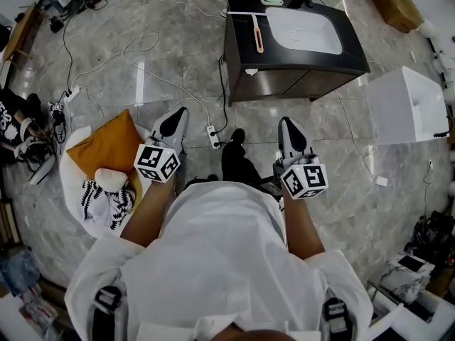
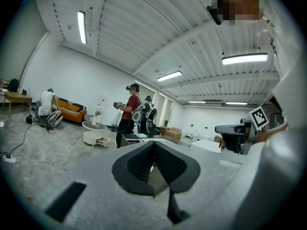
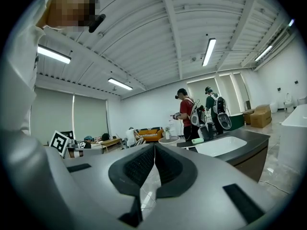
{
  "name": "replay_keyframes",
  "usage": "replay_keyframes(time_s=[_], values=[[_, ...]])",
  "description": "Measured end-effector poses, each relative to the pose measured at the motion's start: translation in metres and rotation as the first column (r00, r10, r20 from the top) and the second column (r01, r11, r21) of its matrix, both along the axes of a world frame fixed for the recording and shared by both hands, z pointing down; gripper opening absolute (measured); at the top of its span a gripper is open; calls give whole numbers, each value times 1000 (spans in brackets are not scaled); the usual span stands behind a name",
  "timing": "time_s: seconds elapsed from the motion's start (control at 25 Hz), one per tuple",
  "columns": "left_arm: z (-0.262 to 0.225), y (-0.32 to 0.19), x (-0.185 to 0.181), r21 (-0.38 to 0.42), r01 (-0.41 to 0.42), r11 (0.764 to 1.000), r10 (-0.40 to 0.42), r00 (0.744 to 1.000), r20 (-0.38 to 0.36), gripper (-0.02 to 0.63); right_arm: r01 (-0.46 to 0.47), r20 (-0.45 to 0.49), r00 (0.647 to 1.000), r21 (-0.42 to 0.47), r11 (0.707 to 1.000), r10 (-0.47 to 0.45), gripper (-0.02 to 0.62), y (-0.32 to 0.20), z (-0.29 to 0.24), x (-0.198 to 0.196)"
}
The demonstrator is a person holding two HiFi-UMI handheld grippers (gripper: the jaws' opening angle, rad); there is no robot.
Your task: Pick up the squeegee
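Note:
The squeegee [image 1: 257, 35], with an orange handle and a white blade, lies on the left part of a dark vanity counter [image 1: 352, 45] beside a white sink basin [image 1: 304, 29]. Both grippers are held level in front of the person, well short of the cabinet, above the marble floor. The left gripper [image 1: 173, 122] has its jaws together with nothing between them, as the left gripper view shows [image 2: 154, 145]. The right gripper [image 1: 291, 131] is likewise shut and empty [image 3: 154, 147]. In the right gripper view the counter and sink [image 3: 220, 145] lie ahead to the right; the squeegee itself is not discernible there.
A power strip [image 1: 212, 138] and cables trail across the floor between the grippers and the cabinet. An orange cushion [image 1: 106, 148] lies at left, a white box [image 1: 409, 105] at right. Two people [image 3: 188, 114] stand beyond the counter.

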State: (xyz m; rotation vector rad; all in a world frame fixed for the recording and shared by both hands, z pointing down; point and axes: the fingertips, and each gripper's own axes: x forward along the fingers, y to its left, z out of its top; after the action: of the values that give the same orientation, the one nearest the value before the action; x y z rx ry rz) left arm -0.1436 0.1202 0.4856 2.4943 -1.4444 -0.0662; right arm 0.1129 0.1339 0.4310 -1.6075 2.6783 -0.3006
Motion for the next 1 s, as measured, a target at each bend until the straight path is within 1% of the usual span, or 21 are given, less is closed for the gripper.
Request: replay_keyframes(time_s=[0.2,0.36,0.64,0.84,1.0], values=[[-5,-61,9,-6,-6,1000,6,1000,22,15,7,27,1000,-11,1000,-7,15,-70,8,5],[-12,-122,22,-4,-18,1000,18,999,44,15,34,32,999,-4,999,-34,15,-134,3,9],[-25,-217,44,-4,9,1000,-9,999,44,15,58,35,998,-11,998,-57,15,-233,-8,36],[-32,-269,56,3,25,1000,-26,999,45,15,93,22,995,-11,996,-93,15,-287,-10,46],[-32,-299,57,5,21,1000,-21,999,48,15,100,34,995,-15,995,-99,15,-318,-3,43]])
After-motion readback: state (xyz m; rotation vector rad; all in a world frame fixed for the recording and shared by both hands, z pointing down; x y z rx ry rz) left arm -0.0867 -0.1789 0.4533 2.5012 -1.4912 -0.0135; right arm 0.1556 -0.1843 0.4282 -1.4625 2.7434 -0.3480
